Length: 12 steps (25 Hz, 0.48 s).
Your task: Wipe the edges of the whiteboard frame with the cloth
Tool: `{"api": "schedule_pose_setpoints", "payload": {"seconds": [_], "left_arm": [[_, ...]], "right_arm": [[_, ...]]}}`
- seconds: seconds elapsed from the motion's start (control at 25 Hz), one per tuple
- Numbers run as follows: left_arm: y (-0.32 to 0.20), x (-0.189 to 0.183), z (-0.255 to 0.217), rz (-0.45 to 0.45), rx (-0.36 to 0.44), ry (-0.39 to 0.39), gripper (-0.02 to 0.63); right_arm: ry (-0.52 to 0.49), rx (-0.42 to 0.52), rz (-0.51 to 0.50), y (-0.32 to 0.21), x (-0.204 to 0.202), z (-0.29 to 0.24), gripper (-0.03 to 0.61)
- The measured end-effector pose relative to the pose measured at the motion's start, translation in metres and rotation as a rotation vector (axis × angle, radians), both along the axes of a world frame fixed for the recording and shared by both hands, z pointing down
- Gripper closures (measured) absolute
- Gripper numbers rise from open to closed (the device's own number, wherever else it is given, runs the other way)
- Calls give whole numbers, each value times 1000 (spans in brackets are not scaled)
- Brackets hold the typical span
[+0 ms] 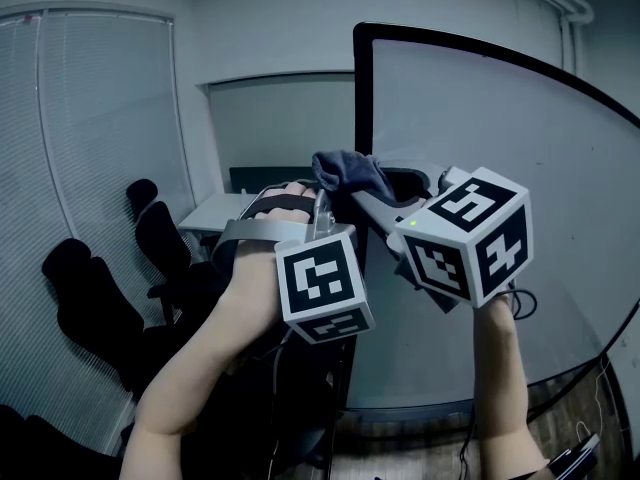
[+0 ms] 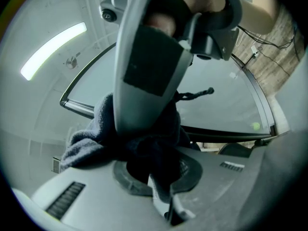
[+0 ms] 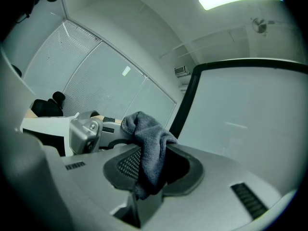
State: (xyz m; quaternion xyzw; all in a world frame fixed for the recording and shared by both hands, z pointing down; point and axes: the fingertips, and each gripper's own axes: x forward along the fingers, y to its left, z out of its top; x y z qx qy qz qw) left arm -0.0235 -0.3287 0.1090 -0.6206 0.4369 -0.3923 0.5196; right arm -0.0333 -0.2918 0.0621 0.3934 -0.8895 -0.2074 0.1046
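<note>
A dark grey cloth (image 1: 350, 171) is bunched between my two grippers, held up just left of the whiteboard's black frame (image 1: 362, 98). My left gripper (image 1: 320, 204) is shut on the cloth (image 2: 91, 138), which hangs down between its jaws. From the right, my right gripper (image 1: 362, 202) is also shut on the cloth (image 3: 149, 148). In the left gripper view, a finger of the right gripper (image 2: 154, 71) covers much of the cloth. The right gripper view shows the left gripper (image 3: 84, 131) at the left and the frame's (image 3: 185, 105) left edge just behind the cloth, apart from it.
The whiteboard surface (image 1: 500, 118) fills the right side. Black office chairs (image 1: 160, 230) and a white table (image 1: 222, 208) stand at the left in front of window blinds (image 1: 90, 138). Cables (image 1: 590, 438) lie on the floor at lower right.
</note>
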Motion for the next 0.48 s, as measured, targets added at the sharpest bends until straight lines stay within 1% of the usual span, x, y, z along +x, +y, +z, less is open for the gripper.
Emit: {"api": "schedule_pose_setpoints", "payload": {"seconds": [0.48], "left_arm": [[0,0,23,1,-8,-5,589]], "right_arm": [[-28,-26,-19,2,0,22,482]]}}
